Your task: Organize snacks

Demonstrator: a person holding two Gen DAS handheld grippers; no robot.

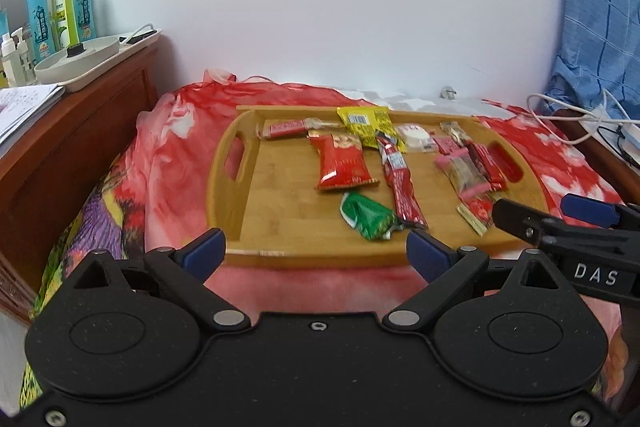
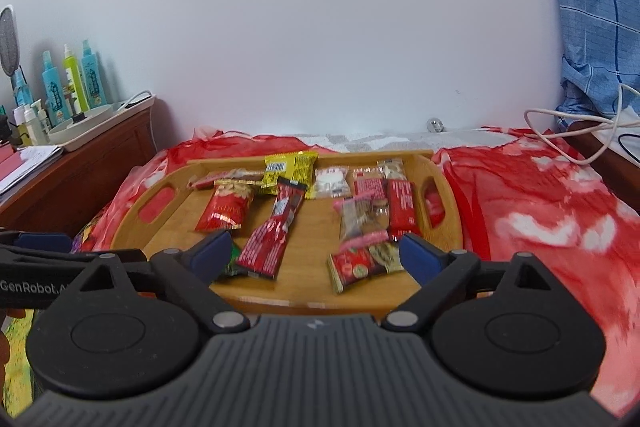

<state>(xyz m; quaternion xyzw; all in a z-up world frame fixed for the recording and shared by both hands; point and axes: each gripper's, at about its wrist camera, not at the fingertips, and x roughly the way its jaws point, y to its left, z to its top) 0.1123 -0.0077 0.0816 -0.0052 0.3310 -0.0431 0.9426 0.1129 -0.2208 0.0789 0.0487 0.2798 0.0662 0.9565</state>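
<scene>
A bamboo tray (image 1: 280,187) (image 2: 304,279) lies on a red bedspread and holds several snack packets. Among them are a red pouch (image 1: 344,165) (image 2: 228,209), a long red stick pack (image 1: 400,183) (image 2: 276,231), a green packet (image 1: 368,217), a yellow packet (image 1: 366,123) (image 2: 290,167) and a pink-edged bar (image 1: 464,173) (image 2: 362,219). My left gripper (image 1: 314,253) stands open at the tray's near rim, nothing between its fingers. My right gripper (image 2: 314,253) is open over the tray's near edge, and it also enters the left wrist view from the right (image 1: 552,217).
A wooden cabinet (image 1: 60,147) (image 2: 80,163) stands at the left, bearing spray bottles (image 1: 60,7), a white tray and papers. White cables (image 1: 576,115) (image 2: 568,131) and a blue checked cloth (image 2: 592,7) lie at the right. The red bedspread (image 2: 540,207) spreads around the tray.
</scene>
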